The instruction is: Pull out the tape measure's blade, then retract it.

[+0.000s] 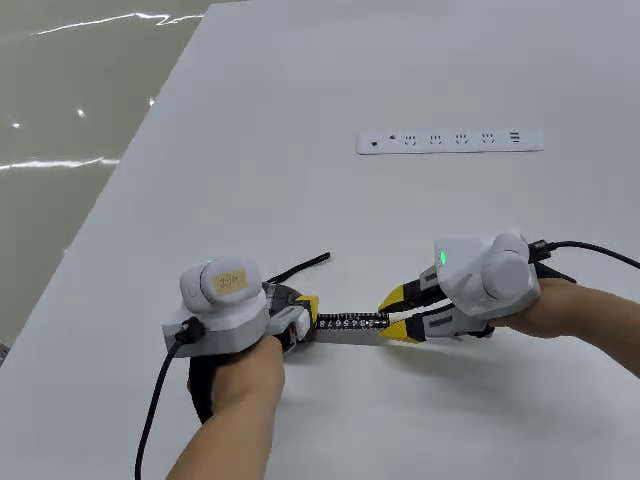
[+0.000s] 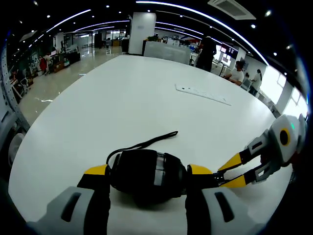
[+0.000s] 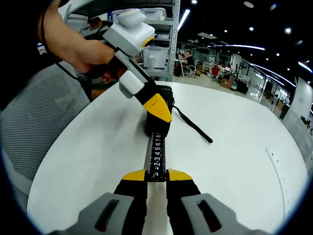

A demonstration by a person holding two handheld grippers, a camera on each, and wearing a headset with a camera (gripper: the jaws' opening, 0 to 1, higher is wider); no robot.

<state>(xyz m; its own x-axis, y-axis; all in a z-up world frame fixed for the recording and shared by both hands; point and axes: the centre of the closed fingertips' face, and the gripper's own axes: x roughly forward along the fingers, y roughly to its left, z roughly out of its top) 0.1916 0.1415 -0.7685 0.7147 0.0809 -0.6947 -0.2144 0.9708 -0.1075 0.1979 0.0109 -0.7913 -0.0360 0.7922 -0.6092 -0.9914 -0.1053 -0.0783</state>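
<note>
1. The tape measure [image 2: 139,176] is sitting close to the near edge of the surface [image 1: 300,150], toward its left edge. Its black strap [image 3: 193,128] is trailing off toward the far side.
2. A short length of the blade [image 3: 156,152] is showing out of the case and running straight toward the right gripper [image 3: 156,175]. I cannot tell whether it is touching the surface.
3. Risk: the blade end is likely sitting in a thin pinch. If the right jaws are slipping during a longer pull, the spring is probably going to snap the blade back hard.
4. Risk: pulling off-line from the case mouth is likely going to kink or twist the blade.
5. Risk: the case is rounded, so it may be rotating or popping out of the left jaws if the pull is jerky.
6. The left gripper [image 2: 147,170] is clamping the case from both sides. Its jaws are spread about as wide as the case, with the yellow tips pressing on it.
7. The right jaws are nearly closed and pinching the blade end between the yellow tips.
8. A power strip [image 1: 450,140] is lying well apart, toward the far edge, and is not involved.
</note>
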